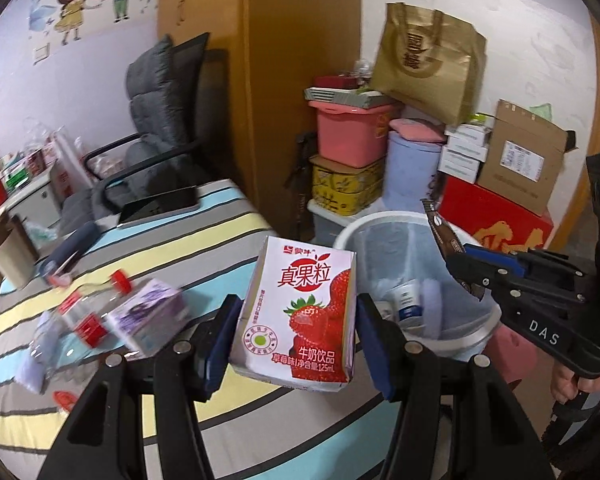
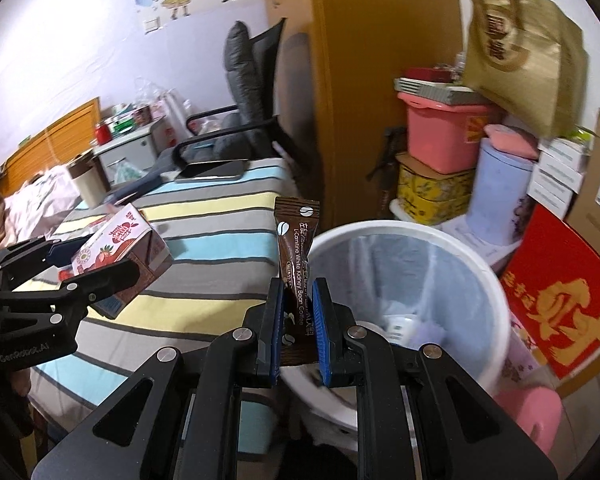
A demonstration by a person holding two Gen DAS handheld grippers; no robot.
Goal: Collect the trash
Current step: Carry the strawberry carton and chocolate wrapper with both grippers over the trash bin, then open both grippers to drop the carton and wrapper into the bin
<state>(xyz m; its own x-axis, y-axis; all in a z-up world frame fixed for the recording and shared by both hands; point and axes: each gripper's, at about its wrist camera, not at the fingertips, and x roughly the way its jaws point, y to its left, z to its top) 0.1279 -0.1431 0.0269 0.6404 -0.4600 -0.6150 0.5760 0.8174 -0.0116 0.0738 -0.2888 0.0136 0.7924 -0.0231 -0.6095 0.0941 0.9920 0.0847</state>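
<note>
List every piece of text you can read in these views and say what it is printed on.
"真果粒", "牛奶饮品", "125mL": strawberry milk carton, in the left hand-held gripper.
"L-Carnitine White Kidney Bean Coffee": coffee sachet, in the right hand-held gripper.
"DAS": right hand-held gripper's body, left view.
"GenRobot.AI": left hand-held gripper's body, right view.
Shipping label on the cardboard box: too small.

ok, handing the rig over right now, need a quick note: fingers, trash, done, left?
Left gripper: shut on the strawberry milk carton, above the striped bed.
Right gripper: shut on the coffee sachet, at the near rim of the white bin.
Done: some trash already lies in the bin.
Left: drop both items; then the plastic bottle and purple pack on the bed.
</note>
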